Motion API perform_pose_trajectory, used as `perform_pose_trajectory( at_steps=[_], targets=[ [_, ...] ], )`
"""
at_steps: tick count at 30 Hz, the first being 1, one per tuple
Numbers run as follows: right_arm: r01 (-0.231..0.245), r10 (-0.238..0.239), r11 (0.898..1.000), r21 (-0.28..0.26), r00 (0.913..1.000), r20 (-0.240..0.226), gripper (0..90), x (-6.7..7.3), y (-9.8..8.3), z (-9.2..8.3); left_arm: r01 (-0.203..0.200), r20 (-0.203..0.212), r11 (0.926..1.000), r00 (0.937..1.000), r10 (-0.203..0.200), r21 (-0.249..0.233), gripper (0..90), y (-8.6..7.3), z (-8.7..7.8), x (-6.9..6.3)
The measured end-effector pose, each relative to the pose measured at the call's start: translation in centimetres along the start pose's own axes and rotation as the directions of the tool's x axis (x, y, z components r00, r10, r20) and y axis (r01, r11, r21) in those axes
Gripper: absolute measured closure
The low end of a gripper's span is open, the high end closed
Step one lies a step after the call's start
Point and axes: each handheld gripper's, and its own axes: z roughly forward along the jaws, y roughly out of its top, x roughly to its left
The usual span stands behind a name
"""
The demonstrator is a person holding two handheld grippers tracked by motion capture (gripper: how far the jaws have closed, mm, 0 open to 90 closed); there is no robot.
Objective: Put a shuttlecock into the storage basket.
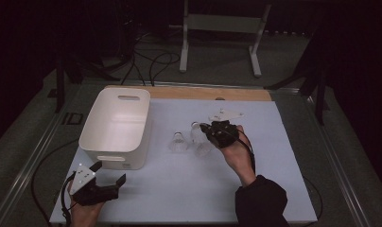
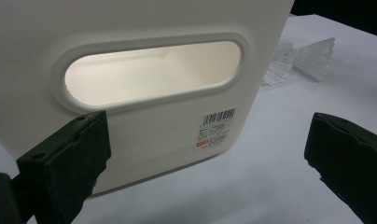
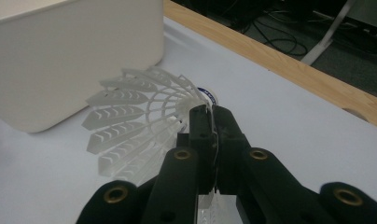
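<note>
left gripper: i see black jaws, a grey three-cornered plate on top, a black cable trailing.
right gripper: black linkage arms with brass-ringed pivots.
sleeve: dark, on my right forearm.

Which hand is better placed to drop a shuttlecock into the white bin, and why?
Right. The right gripper is already shut on a shuttlecock; the left gripper stands open by the white bin.

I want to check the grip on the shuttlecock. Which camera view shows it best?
The right gripper view: the shuttlecock lies close up, its white skirt pinched in the shut right hand-held gripper. The high view shows it small and blurred by that gripper. The left gripper view shows shuttlecock skirts beyond the white bin; which one is held is unclear.
</note>
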Motion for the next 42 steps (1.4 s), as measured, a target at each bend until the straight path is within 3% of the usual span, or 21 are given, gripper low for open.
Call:
perform_pose_trajectory(
  at_steps=[7,19,42],
  targets=[
    [0.006,-0.006,1.0,-0.007,1.0,-0.002,88.4,-0.1,0.6,0.3,0.001,0.0,1.0,1.0,-0.001,-0.002,1.1,0.0,0.0,0.0],
    [-0.032,0.032,0.999,-0.01,0.9993,-0.018,88.8,-0.6,1.2,1.1,0.0,0.001,1.0,1.0,0.0,-0.002,1.0,0.0,0.0,0.0],
    [-0.011,0.011,1.0,-0.027,0.9998,-0.016,88.9,-0.4,3.7,2.4,0.0,0.004,1.0,1.0,0.0,-0.004,1.0,0.0,0.0,0.0]
  ],
)
